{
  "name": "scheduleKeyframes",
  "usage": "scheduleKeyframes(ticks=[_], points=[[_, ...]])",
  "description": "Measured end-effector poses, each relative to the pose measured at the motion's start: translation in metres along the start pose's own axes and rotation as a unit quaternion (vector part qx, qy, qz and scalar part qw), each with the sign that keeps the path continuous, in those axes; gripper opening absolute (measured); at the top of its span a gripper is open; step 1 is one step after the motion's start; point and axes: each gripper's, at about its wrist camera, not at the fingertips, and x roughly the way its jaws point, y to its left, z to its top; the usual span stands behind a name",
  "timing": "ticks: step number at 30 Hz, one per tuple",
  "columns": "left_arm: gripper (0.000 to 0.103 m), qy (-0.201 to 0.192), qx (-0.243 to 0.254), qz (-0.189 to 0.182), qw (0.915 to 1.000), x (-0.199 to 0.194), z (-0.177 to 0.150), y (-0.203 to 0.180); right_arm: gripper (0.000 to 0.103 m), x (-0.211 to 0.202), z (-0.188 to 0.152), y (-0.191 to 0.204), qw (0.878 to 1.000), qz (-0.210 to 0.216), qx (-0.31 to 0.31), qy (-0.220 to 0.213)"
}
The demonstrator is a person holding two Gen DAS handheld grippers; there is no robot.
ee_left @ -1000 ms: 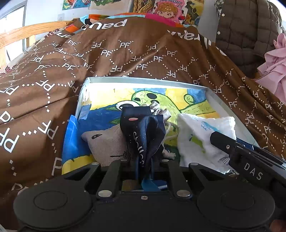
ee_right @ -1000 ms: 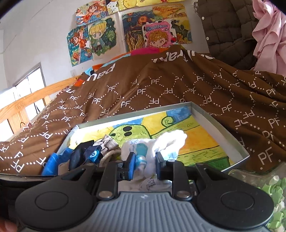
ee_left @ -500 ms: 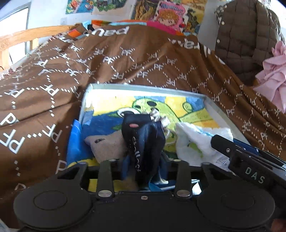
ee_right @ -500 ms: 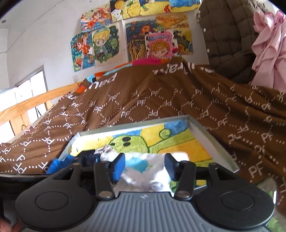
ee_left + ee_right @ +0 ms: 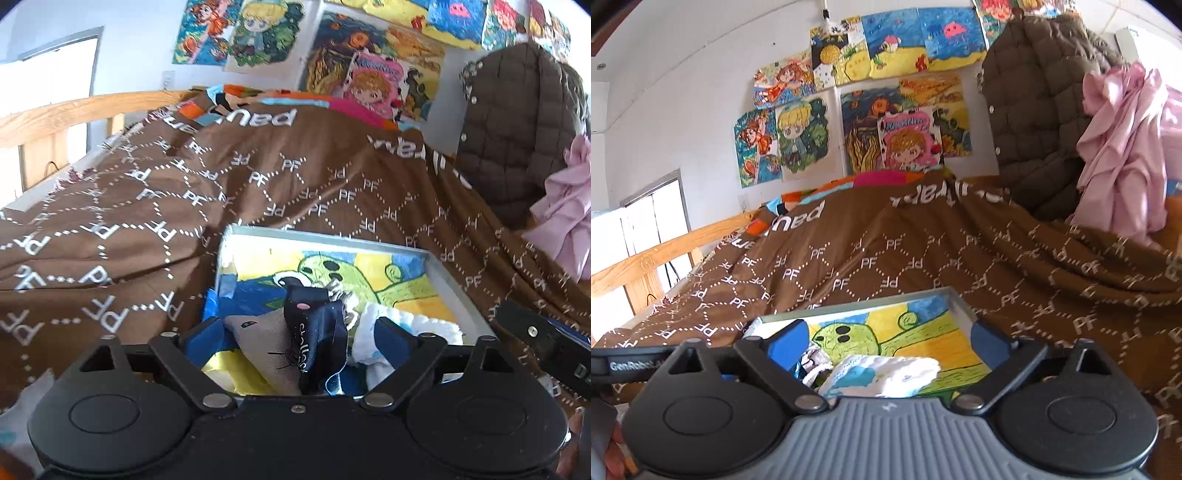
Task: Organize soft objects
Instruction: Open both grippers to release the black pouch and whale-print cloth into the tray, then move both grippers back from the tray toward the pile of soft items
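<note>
Jaws on both grippers are opening now, where a second ago each was pinched on cloth. The left gripper (image 5: 301,332) has let go of the navy sock (image 5: 316,339), which stands crumpled and upright between its spread blue pads, touching neither as far as the view shows; it leans on a beige sock (image 5: 266,345) to its left. The right gripper (image 5: 888,341) has released the white printed cloth (image 5: 886,374), which lies loose in the gap between its pads, low in the frame. Both views now sit higher and farther back than before, so more wall and bed show above the box.

All three pieces lie at the near end of the shallow grey box (image 5: 448,284), on its painted green-and-yellow lining. A patterned grey-and-white item (image 5: 340,291) sits just behind the navy sock. The far half of the box floor is bare. Its far rim and right wall stand proud of the brown patterned bedspread (image 5: 295,184), which rises around the box on the left, rear and right. A wooden bed rail (image 5: 653,260) runs along the left; a brown quilted jacket (image 5: 1034,110) and pink garment (image 5: 1123,147) hang at the right.
</note>
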Motion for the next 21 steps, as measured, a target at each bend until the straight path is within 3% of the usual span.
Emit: scheduleKeyframes(ticks=[6, 11, 21], points=[[0.102, -0.033, -0.004, -0.006, 0.9994, -0.047, 0.000, -0.007, 0.103, -0.042, 0.013, -0.003, 1.000, -0.012, -0.011, -0.019], [0.102, -0.054, -0.008, -0.028, 0.9981, -0.085, -0.008, -0.019, 0.103, -0.081, 0.013, -0.007, 0.999, -0.024, -0.012, -0.035], [0.102, -0.068, 0.031, -0.057, 0.9956, -0.149, -0.045, -0.035, 0.103, -0.145, -0.008, -0.025, 0.998, -0.051, 0.000, -0.026]])
